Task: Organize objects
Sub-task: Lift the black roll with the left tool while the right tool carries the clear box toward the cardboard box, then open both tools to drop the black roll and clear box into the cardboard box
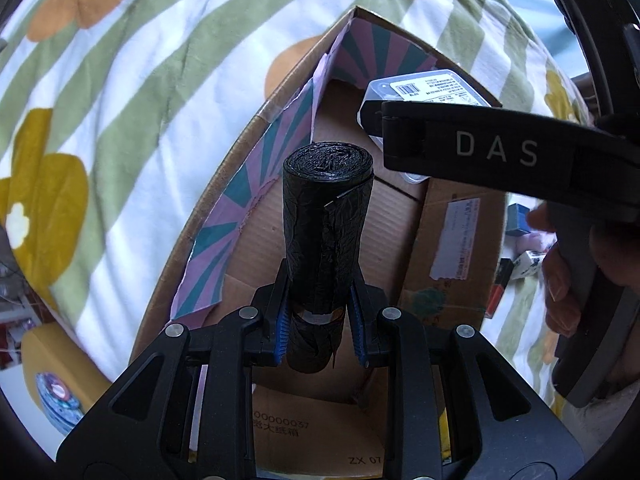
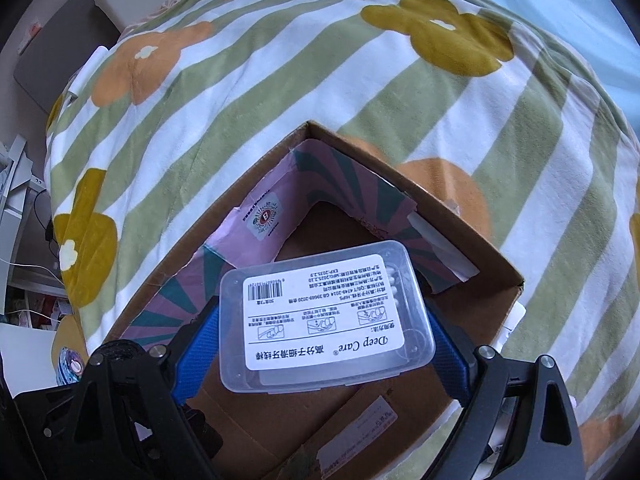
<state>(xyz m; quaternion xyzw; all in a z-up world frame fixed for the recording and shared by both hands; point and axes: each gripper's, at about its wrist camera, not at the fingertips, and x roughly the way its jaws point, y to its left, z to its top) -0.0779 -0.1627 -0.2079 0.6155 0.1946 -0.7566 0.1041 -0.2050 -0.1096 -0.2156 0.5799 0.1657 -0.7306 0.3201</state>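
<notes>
From my left wrist view, the lower end of the black rolled plastic bag bundle is covered by my left claw, so I cannot see how far it runs back. The right claw's black body crosses in front of the clear plastic box with a white printed label, hiding most of it. Small coloured packages beside the brown cardboard box are too cut off to identify. In the right wrist view, the small print on the label is too fine to read, and the cardboard box's near edge runs off the bottom.
</notes>
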